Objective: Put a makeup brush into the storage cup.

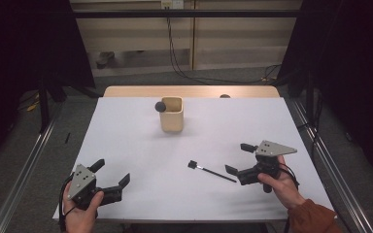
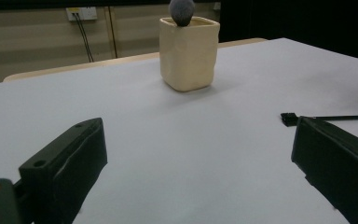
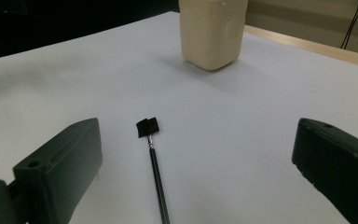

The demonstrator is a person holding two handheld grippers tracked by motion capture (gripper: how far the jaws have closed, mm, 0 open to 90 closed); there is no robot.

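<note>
The right gripper (image 1: pixel 237 158), jaws spread wide and holding nothing, hovers at about four o'clock on the white table (image 1: pixel 141 141), its jaws either side of the end of a thin black brush with a small square head (image 1: pixel 212 172) lying flat. The left gripper (image 1: pixel 111 174), also spread and empty, sits at seven o'clock. A cream square ceramic cup (image 1: pixel 171 115) holding a round-topped dark grey tool (image 1: pixel 161 106) stands near twelve o'clock.

black brush (image 3: pixel 154 163) between spread fingers (image 3: pixel 58 163), cream cup (image 3: pixel 213 32)
</note>
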